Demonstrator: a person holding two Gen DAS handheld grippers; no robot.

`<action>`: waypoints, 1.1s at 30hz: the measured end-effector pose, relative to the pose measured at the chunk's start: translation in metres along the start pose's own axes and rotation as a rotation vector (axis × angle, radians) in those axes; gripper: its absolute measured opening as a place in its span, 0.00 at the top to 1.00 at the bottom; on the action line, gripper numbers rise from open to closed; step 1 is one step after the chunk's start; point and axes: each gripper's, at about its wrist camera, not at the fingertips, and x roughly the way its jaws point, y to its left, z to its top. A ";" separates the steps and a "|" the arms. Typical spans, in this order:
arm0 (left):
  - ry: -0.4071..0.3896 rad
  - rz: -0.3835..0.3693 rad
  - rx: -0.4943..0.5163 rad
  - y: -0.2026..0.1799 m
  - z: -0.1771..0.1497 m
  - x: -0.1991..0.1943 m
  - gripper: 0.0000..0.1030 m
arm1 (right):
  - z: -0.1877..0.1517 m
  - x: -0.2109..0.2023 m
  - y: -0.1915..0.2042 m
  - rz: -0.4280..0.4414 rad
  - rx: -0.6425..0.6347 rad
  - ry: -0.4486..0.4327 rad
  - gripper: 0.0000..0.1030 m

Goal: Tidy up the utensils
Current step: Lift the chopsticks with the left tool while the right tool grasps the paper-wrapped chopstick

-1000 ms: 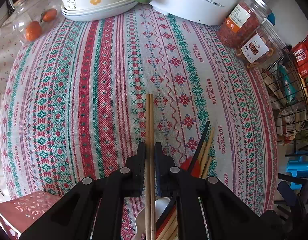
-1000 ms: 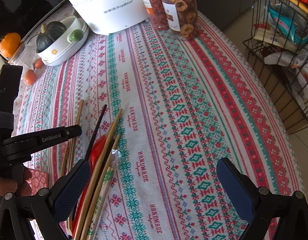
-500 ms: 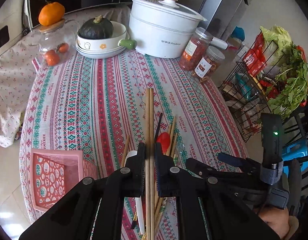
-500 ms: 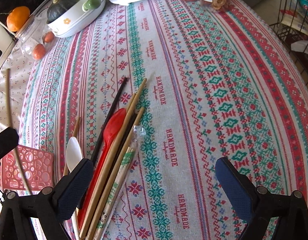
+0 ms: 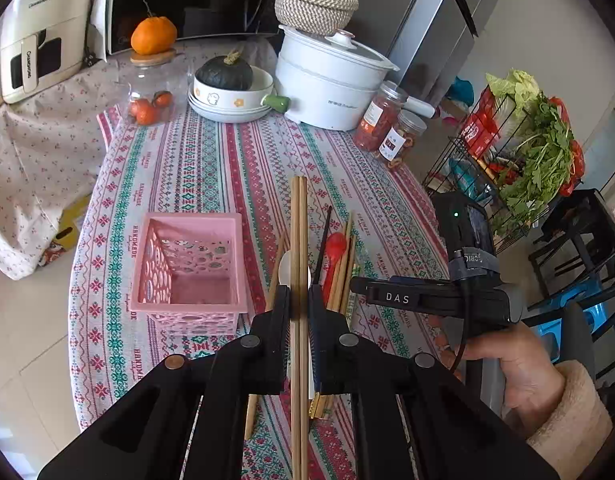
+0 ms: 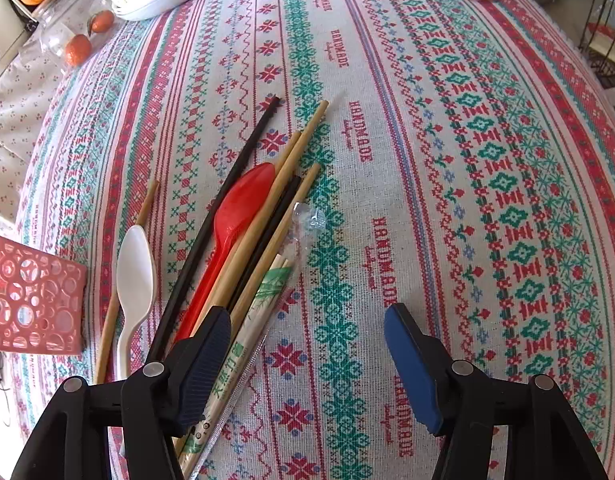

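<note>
My left gripper [image 5: 299, 300] is shut on a pair of wooden chopsticks [image 5: 298, 224] and holds them high above the table. A pink perforated basket [image 5: 191, 270] stands below, to their left, and shows in the right wrist view [image 6: 31, 300]. My right gripper [image 6: 307, 320] is open and empty, low over the cloth. Its left finger [image 6: 211, 344] is over a pile of utensils: a red spoon [image 6: 239, 216], a white spoon [image 6: 135, 268], black chopsticks [image 6: 227, 184], wooden chopsticks [image 6: 283, 184] and a wrapped pair [image 6: 247, 332].
The table has a striped patterned cloth [image 6: 447, 160]. At its far end stand a white pot [image 5: 331, 80], a bowl with a squash [image 5: 227, 88], a glass jar of oranges [image 5: 151, 96] and two snack jars [image 5: 387, 128]. A wire rack with greens [image 5: 527, 148] stands to the right.
My left gripper has risen and pulled back with the chopsticks, so the basket and whole table now show. My right gripper has moved in low over the utensil pile.
</note>
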 end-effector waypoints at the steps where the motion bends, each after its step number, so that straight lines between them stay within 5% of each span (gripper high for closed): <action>1: 0.000 0.002 0.000 0.002 -0.002 -0.001 0.91 | 0.000 0.001 0.004 -0.019 -0.016 0.000 0.33; 4: 0.002 0.003 -0.006 0.008 -0.006 -0.004 0.91 | 0.000 0.005 0.015 -0.083 -0.068 -0.004 0.36; 10: -0.007 0.011 -0.001 0.012 -0.010 -0.010 0.91 | 0.003 0.009 0.022 -0.076 -0.062 0.015 0.42; 12: -0.006 0.016 0.006 0.012 -0.012 -0.010 0.91 | 0.002 0.009 0.026 -0.051 -0.067 0.014 0.53; 14: -0.002 0.019 0.012 0.011 -0.013 -0.009 0.91 | -0.003 0.008 0.028 -0.018 -0.075 0.021 0.82; 21: 0.000 0.023 0.019 0.009 -0.018 -0.010 0.91 | -0.012 0.007 0.044 -0.106 -0.190 0.028 0.89; 33: -0.031 0.050 0.030 0.007 -0.023 -0.014 0.91 | -0.018 -0.021 0.021 -0.030 -0.135 -0.045 0.96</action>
